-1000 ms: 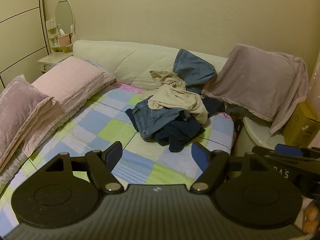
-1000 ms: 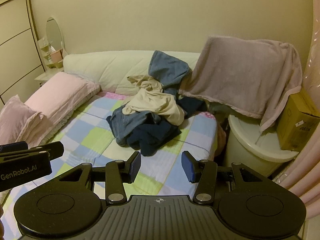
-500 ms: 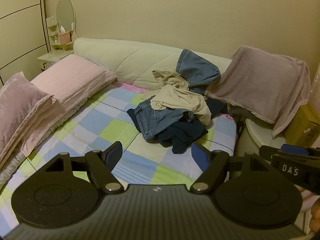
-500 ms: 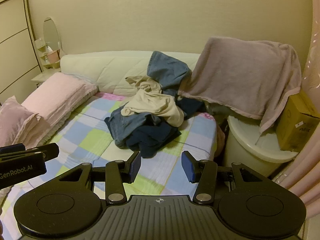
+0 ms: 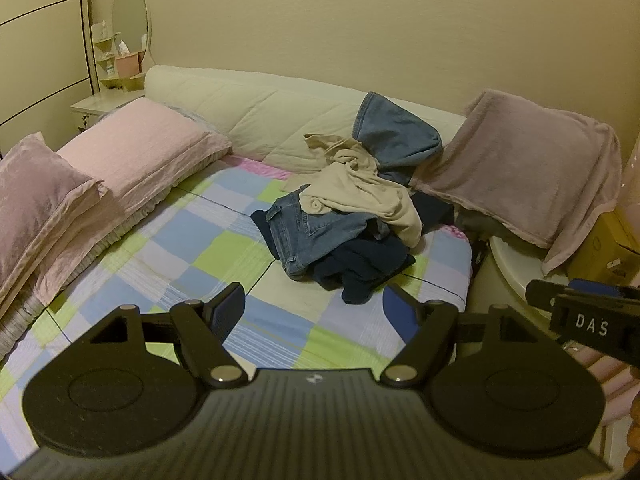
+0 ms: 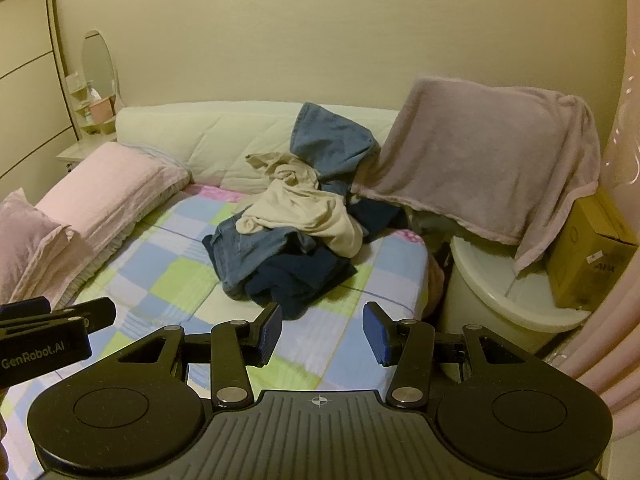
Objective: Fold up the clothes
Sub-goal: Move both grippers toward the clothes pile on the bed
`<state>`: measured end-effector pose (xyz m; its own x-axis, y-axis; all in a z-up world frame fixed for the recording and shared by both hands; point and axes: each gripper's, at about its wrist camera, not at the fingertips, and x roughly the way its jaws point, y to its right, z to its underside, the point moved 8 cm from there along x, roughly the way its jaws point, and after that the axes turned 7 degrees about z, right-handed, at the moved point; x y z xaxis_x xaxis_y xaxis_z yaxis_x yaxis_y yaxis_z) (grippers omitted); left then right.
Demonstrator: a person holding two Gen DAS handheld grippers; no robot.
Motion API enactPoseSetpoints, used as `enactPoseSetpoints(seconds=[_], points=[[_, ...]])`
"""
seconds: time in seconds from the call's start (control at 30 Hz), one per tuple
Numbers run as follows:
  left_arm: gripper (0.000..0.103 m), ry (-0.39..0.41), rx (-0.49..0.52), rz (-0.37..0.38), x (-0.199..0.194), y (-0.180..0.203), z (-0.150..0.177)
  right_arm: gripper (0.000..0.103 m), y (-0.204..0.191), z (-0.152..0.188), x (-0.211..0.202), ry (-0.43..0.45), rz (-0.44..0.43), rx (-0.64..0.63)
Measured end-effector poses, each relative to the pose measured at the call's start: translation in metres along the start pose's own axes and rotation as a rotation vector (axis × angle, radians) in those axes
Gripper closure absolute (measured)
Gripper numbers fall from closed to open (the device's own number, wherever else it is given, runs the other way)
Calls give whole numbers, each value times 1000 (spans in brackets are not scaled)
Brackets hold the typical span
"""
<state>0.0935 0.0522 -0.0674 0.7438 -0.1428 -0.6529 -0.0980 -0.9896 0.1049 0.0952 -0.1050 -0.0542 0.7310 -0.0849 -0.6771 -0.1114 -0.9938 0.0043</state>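
A heap of clothes (image 5: 352, 220) lies on the checked bedspread (image 5: 192, 256) at the far right of the bed: a cream top (image 5: 360, 188) on blue jeans (image 5: 316, 232), a dark navy garment (image 5: 360, 268) in front, a denim piece (image 5: 392, 136) against the headboard. The heap also shows in the right wrist view (image 6: 296, 236). My left gripper (image 5: 314, 306) is open and empty, above the bed short of the heap. My right gripper (image 6: 322, 332) is open and empty, also short of the heap.
Two pink pillows (image 5: 132, 152) lie along the left. A mauve blanket (image 5: 532, 168) drapes over something at the right, above a white round tub (image 6: 508, 296) and a cardboard box (image 6: 588, 252). A nightstand with a mirror (image 5: 116, 80) stands at the back left.
Both grippers have drifted slightly, so the view has shifted a little. The jaws stay open and the clothes have not moved.
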Motion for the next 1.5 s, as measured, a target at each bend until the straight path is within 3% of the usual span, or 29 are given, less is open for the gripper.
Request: enactPoseSetpoints(seconds=[0.83,1.5], points=[[30,7,-67,-1,1,-23,5,54,-9,-7,8,7,-7,-34],[30,16,-111,-16,32,-20,-14,54,14,-30,57,3,-63,-101]])
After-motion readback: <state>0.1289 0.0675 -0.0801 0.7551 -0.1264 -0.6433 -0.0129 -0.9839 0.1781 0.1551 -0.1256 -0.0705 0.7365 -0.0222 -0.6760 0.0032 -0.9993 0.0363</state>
